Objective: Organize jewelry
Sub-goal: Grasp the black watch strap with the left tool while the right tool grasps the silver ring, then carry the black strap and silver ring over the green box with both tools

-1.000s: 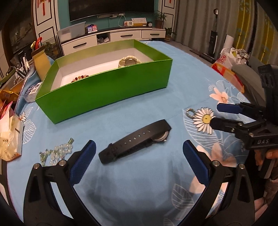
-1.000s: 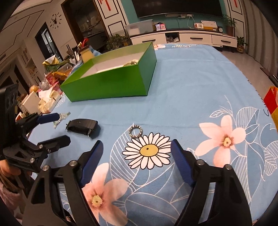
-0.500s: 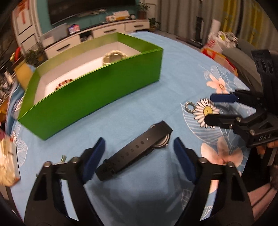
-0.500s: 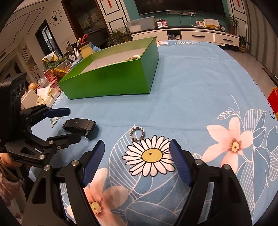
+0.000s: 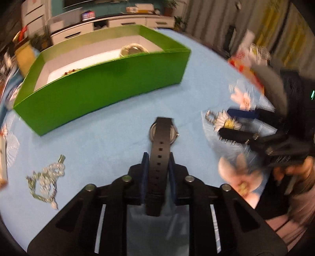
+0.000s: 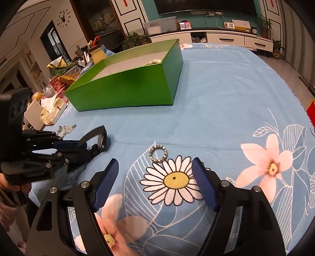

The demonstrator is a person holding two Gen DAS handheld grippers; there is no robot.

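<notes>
We see a living room under warm indoor light. Along the far teal wall (image 6: 149, 7) runs a low white TV cabinet (image 6: 220, 38) with dark-handled drawers, and above it hangs a dark television (image 6: 206, 6). On the cabinet sit a clear storage bin (image 6: 160, 24) and a small clock (image 6: 254, 30); 2 potted plants (image 6: 264, 23) stand at its right end. A deer-shaped wall clock (image 6: 63, 19) hangs on the pale panelled wall at left, beside a dark doorway (image 6: 53, 45). Grey curtains (image 5: 212, 21) and yellow patterned ones (image 5: 275, 21) cover the right side in the left wrist view, blurred.
</notes>
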